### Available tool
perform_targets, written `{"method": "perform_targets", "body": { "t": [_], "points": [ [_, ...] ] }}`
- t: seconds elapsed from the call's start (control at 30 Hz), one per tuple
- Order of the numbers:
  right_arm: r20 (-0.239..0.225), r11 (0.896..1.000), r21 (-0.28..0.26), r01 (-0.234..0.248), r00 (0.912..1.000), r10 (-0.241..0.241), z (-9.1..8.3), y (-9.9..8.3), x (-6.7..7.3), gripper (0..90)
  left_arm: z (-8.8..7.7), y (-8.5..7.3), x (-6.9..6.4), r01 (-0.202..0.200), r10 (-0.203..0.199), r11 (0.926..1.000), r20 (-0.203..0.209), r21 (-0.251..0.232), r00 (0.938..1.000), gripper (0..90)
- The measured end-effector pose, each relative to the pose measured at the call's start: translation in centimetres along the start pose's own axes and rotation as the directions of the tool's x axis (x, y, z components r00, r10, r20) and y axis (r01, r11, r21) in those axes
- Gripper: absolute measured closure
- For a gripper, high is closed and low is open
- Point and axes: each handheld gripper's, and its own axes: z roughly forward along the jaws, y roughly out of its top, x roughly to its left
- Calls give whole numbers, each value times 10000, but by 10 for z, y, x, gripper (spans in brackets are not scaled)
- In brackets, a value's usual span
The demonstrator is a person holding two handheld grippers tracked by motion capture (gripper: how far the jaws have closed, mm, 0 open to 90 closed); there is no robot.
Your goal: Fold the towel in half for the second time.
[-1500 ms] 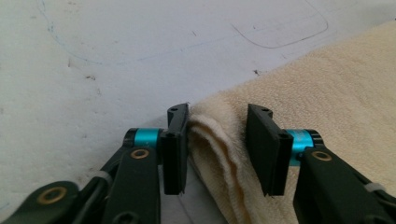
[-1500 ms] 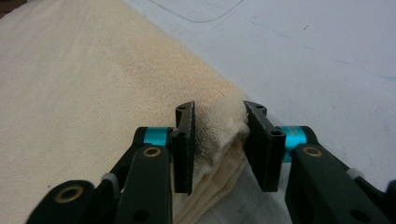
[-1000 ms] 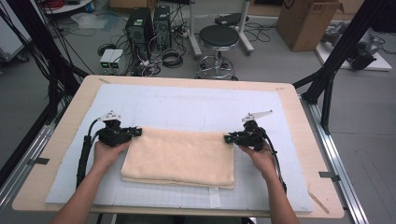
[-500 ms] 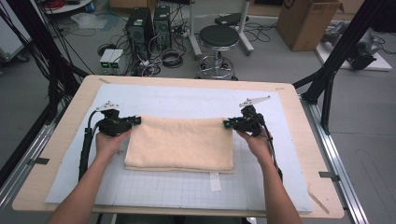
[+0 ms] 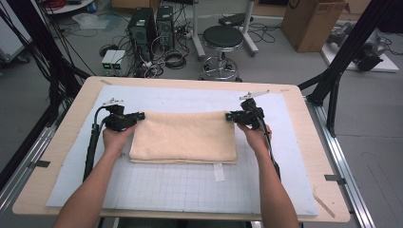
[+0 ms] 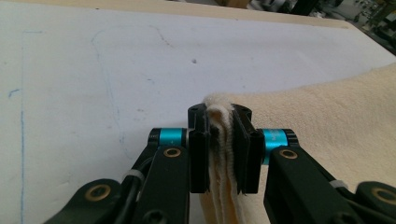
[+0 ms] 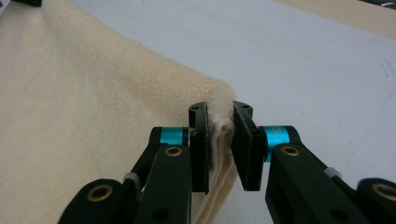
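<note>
On the white gridded mat (image 5: 190, 185), folded cream terry towel (image 5: 184, 137); left gripper (image 6: 219, 126) and right gripper (image 7: 219, 123) each pinch 1 far corner.

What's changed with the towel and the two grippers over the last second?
Both grippers, left and right, carried the towel away from the person, toward the table's far edge. Nothing was let go: each stays clamped on a far corner. The towel is still folded and flat.

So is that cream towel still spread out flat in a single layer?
No, the cream towel lies folded, and in the left gripper view the left hand-held gripper pinches several stacked layers at its corner.
</note>
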Motion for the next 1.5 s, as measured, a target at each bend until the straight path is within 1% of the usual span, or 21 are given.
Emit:
{"method": "perform_targets", "body": {
  "t": [0.07,0.2,0.27,0.3,0.33,0.4,0.47,0.57,0.63,0.7,0.77,0.8,0.87,0.9,0.93,0.97,1.0,1.03,1.23,1.4,1.5],
  "points": [
    [29,9999,100,-84,10000,84,4,-2,-2,783,3,3,-1,-207,209,9997,-89,151,9997,782],
    [172,9992,278,-272,9995,267,10,-6,-8,782,8,10,-4,-499,502,9987,-198,143,9985,781],
    [171,9987,249,-442,9989,438,12,-7,-10,781,12,10,-3,-495,501,9985,-256,217,9984,780],
    [156,9988,254,-430,9990,426,13,-8,-11,781,13,8,-1,-382,388,9989,-223,266,9990,780],
    [152,9985,279,-476,9988,472,14,-8,-11,780,15,7,-1,-380,388,9987,-228,342,9990,779],
    [234,9983,364,-455,9987,447,17,-10,-13,778,17,5,0,-509,519,9978,-243,427,9984,774],
    [221,9975,427,-562,9982,553,19,-11,-14,776,17,5,1,-487,494,9979,-150,424,9987,764],
    [261,9975,423,-574,9981,564,22,-12,-15,762,17,5,3,-374,380,9983,-128,443,9992,734],
    [290,9977,411,-543,9982,531,23,-12,-15,723,16,5,3,-546,560,9973,-266,500,9981,685],
    [286,9969,398,-683,9973,672,21,-13,-16,667,14,5,1,-747,770,9951,-338,655,9965,612],
    [109,9968,251,-764,9970,762,17,-13,-17,617,11,6,0,-892,916,9940,-363,626,9951,582],
    [72,9963,243,-825,9966,824,15,-12,-16,592,9,7,0,-887,911,9943,-384,585,9951,571],
    [182,9966,205,-799,9967,795,12,-11,-15,541,6,9,-1,-791,808,9959,-372,445,9960,543],
    [85,9971,130,-751,9971,750,10,-11,-15,519,4,10,-1,-777,792,9960,-325,431,9963,528],
    [120,9974,145,-702,9975,700,8,-10,-14,504,2,11,-1,-757,770,9963,-322,399,9965,511],
    [210,9976,48,-696,9974,695,7,-10,-14,496,0,11,-1,-755,769,9964,-356,398,9964,495],
    [158,9967,24,-810,9966,809,5,-10,-14,490,-2,12,-1,-823,839,9957,-381,420,9957,483],
    [148,9969,-61,-790,9968,791,3,-9,-14,476,-4,13,-2,-860,872,9956,-318,371,9957,482],
    [96,9983,-347,-467,9988,471,-5,-4,-4,448,-14,17,-13,-1226,1225,9923,42,155,9925,473],
    [110,9983,-406,-409,9991,414,-9,-3,1,430,-18,18,-20,-1459,1456,9892,179,152,9892,455],
    [106,9985,-415,-353,9993,357,-11,-3,3,421,-20,15,-22,-1492,1490,9888,274,46,9885,453]
  ]
}}
